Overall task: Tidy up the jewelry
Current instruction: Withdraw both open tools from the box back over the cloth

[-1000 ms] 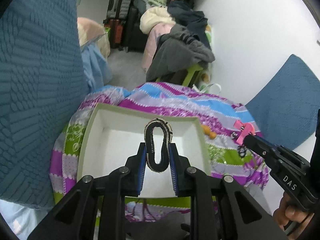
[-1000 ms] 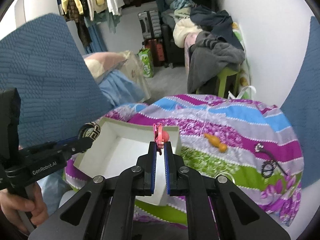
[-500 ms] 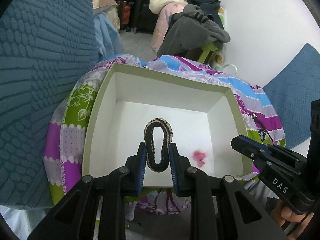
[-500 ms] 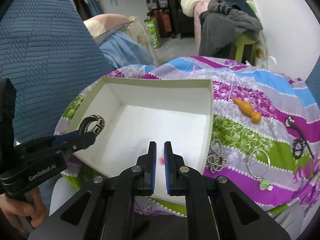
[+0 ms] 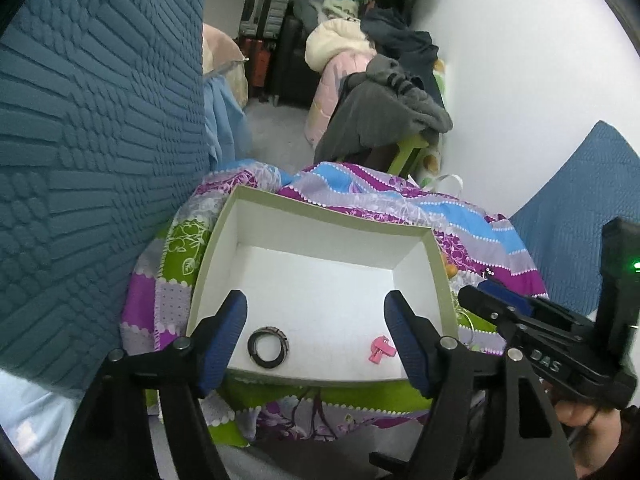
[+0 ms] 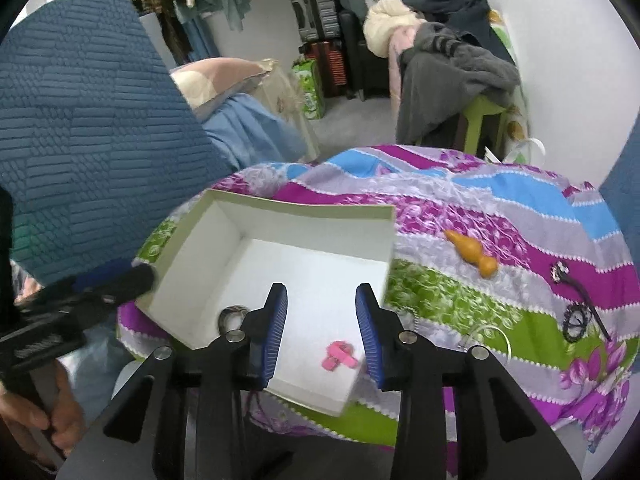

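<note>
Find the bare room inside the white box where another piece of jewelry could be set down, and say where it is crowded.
The box floor is bare across its far half, from the back wall forward, and in the middle of the near edge between the black ring and the pink piece. The near corners are taken by those two, with the open left gripper above them.

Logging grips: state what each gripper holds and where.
Nothing. Left gripper and right gripper have just opened; black ring and pink clip lie loose in the box.
</note>
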A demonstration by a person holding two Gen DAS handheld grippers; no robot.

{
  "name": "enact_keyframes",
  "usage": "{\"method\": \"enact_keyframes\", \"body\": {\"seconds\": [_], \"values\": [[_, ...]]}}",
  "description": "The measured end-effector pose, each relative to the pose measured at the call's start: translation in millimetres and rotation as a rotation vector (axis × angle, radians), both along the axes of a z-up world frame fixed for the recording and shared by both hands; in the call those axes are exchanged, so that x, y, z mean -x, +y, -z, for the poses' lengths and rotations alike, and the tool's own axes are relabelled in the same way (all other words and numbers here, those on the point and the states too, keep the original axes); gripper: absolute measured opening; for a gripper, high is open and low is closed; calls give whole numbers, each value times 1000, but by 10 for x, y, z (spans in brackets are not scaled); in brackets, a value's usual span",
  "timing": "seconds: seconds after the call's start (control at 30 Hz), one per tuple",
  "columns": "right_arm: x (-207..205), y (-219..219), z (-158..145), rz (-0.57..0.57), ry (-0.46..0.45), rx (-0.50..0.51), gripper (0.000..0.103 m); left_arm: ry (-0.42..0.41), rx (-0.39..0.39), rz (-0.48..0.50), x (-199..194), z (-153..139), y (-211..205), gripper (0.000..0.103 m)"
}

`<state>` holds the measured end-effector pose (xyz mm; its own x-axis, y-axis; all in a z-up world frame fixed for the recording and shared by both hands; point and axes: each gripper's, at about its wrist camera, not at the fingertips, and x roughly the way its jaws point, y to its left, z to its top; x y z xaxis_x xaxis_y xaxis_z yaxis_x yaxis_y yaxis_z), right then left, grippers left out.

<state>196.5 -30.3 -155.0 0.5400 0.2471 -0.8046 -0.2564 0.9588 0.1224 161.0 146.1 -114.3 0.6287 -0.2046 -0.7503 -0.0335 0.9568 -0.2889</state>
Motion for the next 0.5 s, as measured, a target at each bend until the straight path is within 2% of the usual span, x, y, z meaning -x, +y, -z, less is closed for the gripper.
{"method": "enact_keyframes", "body": {"seconds": [0.1,0.33,0.43,0.5], "values": [[-14,-105,139,29,30,9,40,2,-9,-13,68,-13,12,82],[-21,-135,413,8,87,-25,41,6,-9,-47,262,35,123,82],[-2,-59,467,-17,90,-18,39,20,16,-66,320,95,199,82],[18,-21,470,-13,68,26,31,31,18,-77,353,129,233,82]]}}
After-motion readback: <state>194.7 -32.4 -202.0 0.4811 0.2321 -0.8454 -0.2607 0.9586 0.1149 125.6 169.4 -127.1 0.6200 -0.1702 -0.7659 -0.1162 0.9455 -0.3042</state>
